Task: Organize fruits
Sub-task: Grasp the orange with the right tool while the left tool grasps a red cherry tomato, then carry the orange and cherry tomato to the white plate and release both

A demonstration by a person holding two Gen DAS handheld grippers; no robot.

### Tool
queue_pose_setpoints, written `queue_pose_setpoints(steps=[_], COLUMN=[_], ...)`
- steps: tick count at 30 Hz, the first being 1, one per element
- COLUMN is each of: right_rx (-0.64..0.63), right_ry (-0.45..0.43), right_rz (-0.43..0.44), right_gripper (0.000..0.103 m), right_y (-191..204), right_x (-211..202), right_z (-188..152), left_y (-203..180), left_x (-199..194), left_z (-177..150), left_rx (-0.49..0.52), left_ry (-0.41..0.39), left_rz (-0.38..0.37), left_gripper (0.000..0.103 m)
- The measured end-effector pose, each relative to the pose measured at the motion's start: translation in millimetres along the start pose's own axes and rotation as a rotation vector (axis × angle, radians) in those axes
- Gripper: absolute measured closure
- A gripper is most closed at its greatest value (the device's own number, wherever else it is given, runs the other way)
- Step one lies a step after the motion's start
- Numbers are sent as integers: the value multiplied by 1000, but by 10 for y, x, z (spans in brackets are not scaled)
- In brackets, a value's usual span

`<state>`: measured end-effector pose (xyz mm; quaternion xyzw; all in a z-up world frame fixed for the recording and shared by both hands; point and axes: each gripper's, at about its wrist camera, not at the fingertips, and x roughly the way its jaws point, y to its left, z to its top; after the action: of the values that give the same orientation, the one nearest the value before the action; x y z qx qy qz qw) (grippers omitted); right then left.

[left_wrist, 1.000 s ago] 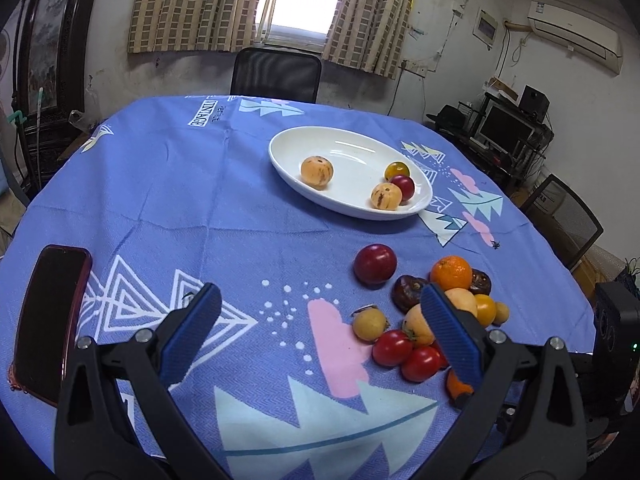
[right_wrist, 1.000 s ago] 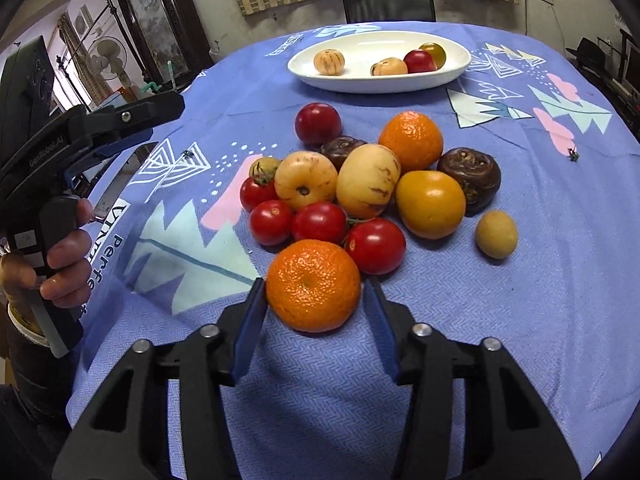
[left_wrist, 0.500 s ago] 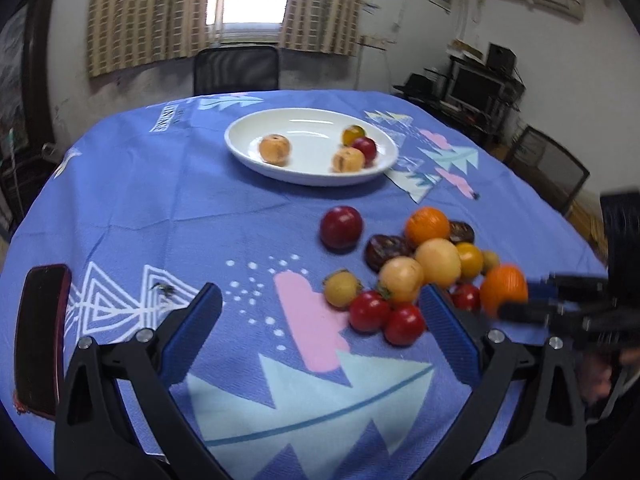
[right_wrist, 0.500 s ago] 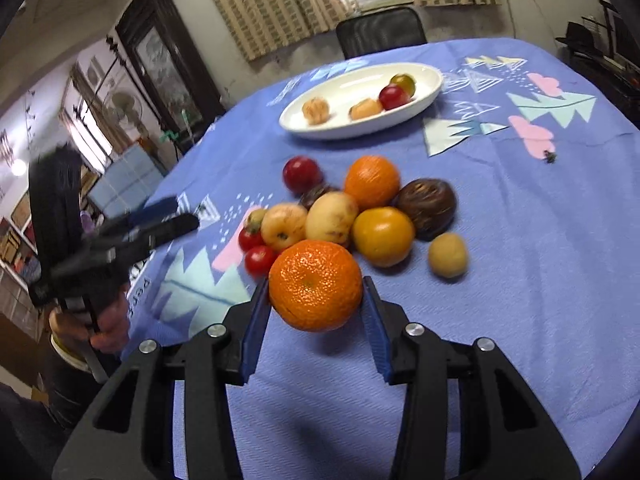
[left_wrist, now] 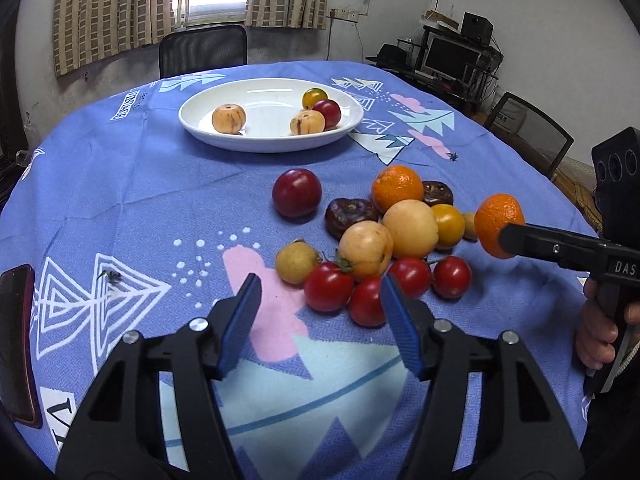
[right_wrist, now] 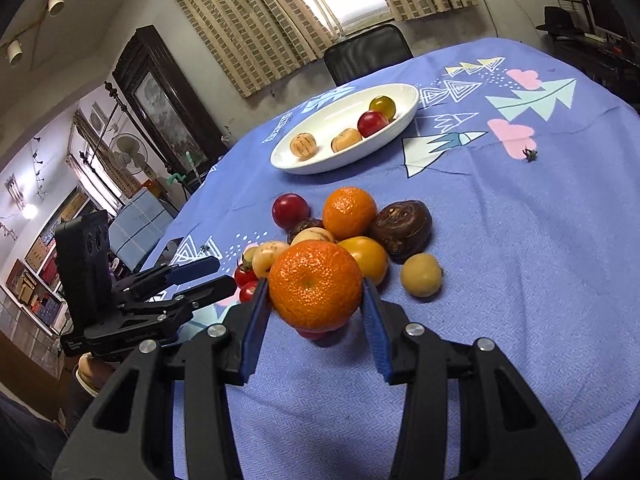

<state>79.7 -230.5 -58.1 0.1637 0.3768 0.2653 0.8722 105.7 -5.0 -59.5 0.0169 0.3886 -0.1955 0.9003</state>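
My right gripper (right_wrist: 315, 295) is shut on an orange mandarin (right_wrist: 315, 285), held in the air above the near side of the fruit pile; the mandarin (left_wrist: 498, 224) also shows at the right of the left wrist view. The pile (left_wrist: 384, 240) of tomatoes, yellow fruits, dark fruits and a second mandarin (left_wrist: 397, 188) lies on the blue tablecloth. A white oval plate (left_wrist: 224, 136) at the back holds several small fruits. My left gripper (left_wrist: 320, 312) stands open just short of the red tomatoes (left_wrist: 328, 292), with nothing between its fingers.
A dark phone (left_wrist: 16, 344) lies at the table's left edge. A black chair (left_wrist: 202, 50) stands behind the table. A hand (left_wrist: 600, 332) holds the right gripper's handle at the right edge. Bare cloth spreads left of the pile.
The right gripper has lifted the mandarin off the cloth and raised it higher. The left gripper has moved closer to the pile and its fingers have narrowed.
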Motion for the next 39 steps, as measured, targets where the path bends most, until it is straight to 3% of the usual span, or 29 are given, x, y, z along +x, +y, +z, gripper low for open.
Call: queue_pose_setpoints(steps=[10,13,15,23,39], right_rx=[-1,0,0,2,2], right_ry=[15,21,22,25,25], right_rz=[4,5,5,3,-3], right_gripper=[58,58,58,58,58], right_y=[-14,-17,-16,-26,-31], right_x=[15,21,23,34,31], right_z=[0,-5,-5,-9,-8], left_y=[129,145,105,22,-15], left_x=[77,108,107,273,221], left_z=[31,22,25,-22,-14], left_rx=[-91,-105,-93,-74,-53], left_ry=[10,23,24,99,68], left_rz=[-14,-29,-52,-44,-30], left_gripper=[46,57,70,70,73])
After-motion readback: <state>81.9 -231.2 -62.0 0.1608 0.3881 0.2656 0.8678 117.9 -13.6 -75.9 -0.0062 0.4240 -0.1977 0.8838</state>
